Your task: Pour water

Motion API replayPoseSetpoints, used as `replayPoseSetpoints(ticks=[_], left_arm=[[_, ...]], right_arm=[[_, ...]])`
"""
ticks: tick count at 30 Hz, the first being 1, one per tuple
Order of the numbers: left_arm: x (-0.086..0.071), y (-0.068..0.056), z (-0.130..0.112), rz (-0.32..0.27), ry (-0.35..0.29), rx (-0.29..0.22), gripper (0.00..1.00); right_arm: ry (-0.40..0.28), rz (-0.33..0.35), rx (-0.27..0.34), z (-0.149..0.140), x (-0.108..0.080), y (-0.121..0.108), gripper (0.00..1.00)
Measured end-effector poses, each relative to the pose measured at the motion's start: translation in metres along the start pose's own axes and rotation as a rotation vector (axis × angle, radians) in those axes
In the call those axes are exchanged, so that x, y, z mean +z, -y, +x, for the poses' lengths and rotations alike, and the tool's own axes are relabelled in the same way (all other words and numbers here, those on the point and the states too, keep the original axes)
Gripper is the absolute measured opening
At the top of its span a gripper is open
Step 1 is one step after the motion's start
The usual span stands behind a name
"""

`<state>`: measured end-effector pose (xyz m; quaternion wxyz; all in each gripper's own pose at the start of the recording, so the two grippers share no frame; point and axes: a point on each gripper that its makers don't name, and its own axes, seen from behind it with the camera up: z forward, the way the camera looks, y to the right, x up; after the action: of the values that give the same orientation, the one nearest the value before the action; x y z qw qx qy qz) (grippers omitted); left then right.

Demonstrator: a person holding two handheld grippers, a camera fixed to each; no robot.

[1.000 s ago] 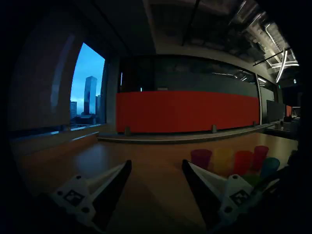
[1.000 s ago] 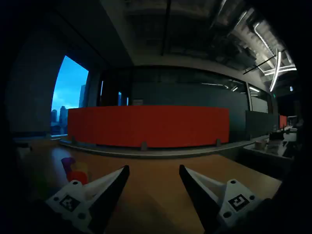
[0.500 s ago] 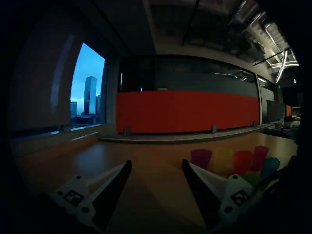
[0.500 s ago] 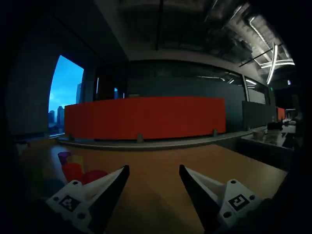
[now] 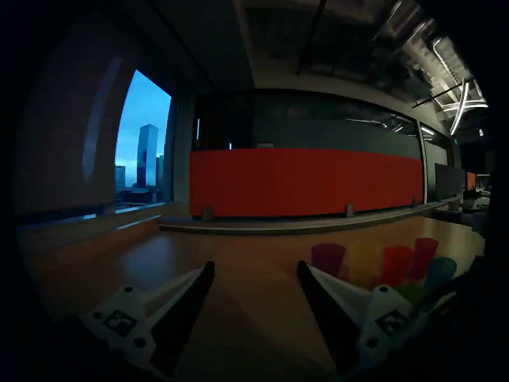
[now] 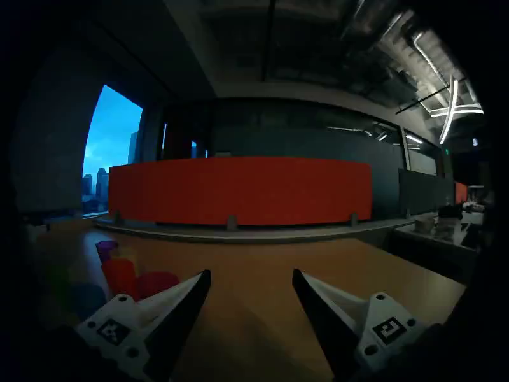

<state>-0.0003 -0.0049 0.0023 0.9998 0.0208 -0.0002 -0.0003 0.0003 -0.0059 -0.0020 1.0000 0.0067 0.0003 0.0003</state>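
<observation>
At the bottom of the left gripper view, the left tongs (image 5: 254, 264) stand spread, their white fingers with dark inner faces wide apart and nothing between them, over the brown wooden tabletop (image 5: 191, 248). Just past the right-hand finger, at lower right, a cluster of translucent coloured plastic cups (image 5: 394, 264) stands upright on the tabletop, a purple cup (image 5: 328, 258) at its left end. The dim light hides whether any holds water. Low in the right gripper view, the right tongs (image 6: 251, 272) are likewise spread and empty, with the cups at lower left beyond the left-hand finger. Farther back runs a long orange-red partition panel (image 5: 305, 181). At upper left, a tall window (image 5: 143, 146) shows blue sky and towers.
</observation>
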Motion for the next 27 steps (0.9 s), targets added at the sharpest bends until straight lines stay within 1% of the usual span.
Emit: replayPoseSetpoints(ticks=[9,27], left_arm=[[0.0001,-0.0004,0.0,0.0,0.0,0.0,0.96],[0.0004,-0.0003,-0.0001,0.0,0.0,0.0,0.96]], right_arm=[[0.0,-0.009,-0.001,0.0006,0.0004,-0.0045,0.99],[0.001,-0.01,-0.001,-0.0007,0.0002,-0.0048,0.99]])
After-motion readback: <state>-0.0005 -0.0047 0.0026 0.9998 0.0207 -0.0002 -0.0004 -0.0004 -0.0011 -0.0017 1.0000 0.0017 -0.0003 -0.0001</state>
